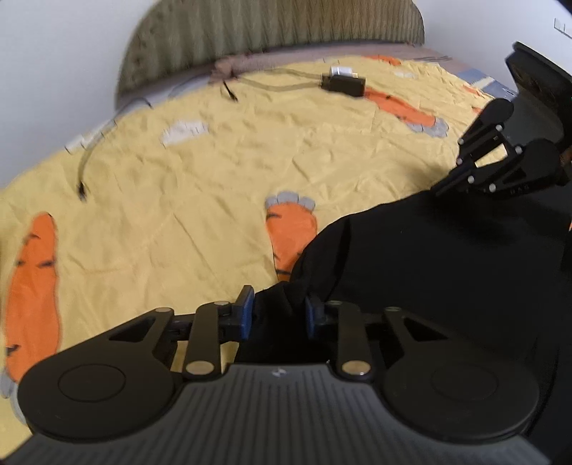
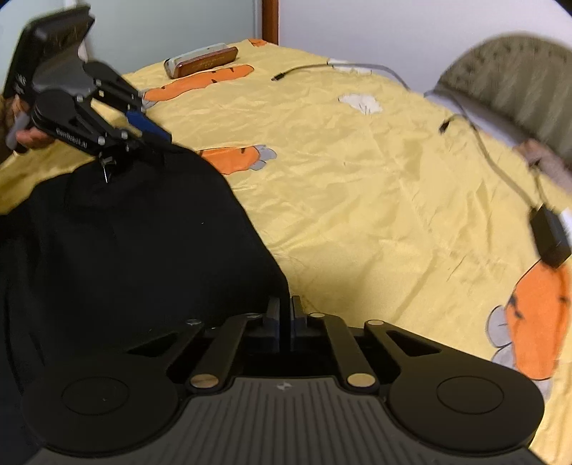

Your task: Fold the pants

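Observation:
Black pants (image 1: 429, 268) lie spread on a yellow bed sheet (image 1: 178, 171). In the left wrist view my left gripper (image 1: 279, 309) is shut on a bunched edge of the pants, and the dark fabric fills the gap between its blue pads. In the right wrist view my right gripper (image 2: 285, 314) is shut tight on a corner of the pants (image 2: 125, 232), with only a thin fold between the pads. Each gripper shows in the other's view: the right gripper (image 1: 441, 187) at the pants' far edge, the left gripper (image 2: 157, 137) at the upper left, held by a hand (image 2: 32, 137).
The sheet (image 2: 357, 161) has orange carrot prints. A black power adapter (image 1: 343, 84) (image 2: 550, 239) with trailing cables lies on it near a green ribbed headboard (image 1: 271, 28). A brown case (image 2: 203, 62) sits at the far edge by the wall.

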Tool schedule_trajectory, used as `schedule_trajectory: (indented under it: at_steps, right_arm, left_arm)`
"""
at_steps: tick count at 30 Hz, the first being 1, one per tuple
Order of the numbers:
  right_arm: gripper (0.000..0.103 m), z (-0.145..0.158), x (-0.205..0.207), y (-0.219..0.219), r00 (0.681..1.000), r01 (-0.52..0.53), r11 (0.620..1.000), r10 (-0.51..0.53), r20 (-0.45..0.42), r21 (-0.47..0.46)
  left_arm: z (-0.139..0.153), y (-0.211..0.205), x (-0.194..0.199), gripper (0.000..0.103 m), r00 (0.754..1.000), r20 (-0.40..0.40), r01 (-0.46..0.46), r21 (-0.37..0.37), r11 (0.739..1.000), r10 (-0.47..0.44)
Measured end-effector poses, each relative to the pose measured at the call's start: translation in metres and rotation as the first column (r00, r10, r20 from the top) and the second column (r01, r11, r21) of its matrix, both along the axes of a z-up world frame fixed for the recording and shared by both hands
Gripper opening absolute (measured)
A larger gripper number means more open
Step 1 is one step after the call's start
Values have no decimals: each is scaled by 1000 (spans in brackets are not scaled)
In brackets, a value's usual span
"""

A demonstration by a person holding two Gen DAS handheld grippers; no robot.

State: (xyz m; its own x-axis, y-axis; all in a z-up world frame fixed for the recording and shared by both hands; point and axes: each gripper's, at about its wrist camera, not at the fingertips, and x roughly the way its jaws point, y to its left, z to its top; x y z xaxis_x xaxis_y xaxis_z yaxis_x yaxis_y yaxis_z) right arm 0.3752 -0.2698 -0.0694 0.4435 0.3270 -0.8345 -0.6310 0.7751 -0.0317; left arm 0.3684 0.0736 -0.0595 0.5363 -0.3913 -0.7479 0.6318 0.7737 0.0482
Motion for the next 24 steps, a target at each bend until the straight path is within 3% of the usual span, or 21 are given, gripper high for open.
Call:
schedule_trajectory:
  at_steps: [4, 10, 16, 24]
  right_arm:
    - [3, 10, -33, 21, 989, 13, 996, 0, 146, -89]
    - [3, 40, -103, 43, 945, 35, 992, 6, 327, -118]
    - [3, 61, -181, 58, 926, 29, 995, 8, 378, -93]
    - [3, 55, -271, 87, 933, -16, 996, 48, 355, -93]
  left_arm:
    - [16, 4, -24, 26, 997, 73, -29, -22, 999, 31]
    - [44, 12, -80, 26, 988, 152, -30, -35, 999, 35]
    - [56, 23, -150, 27, 977, 211, -28, -39, 999, 36]
    - [49, 41, -237, 27, 971, 232, -45, -42, 998, 54]
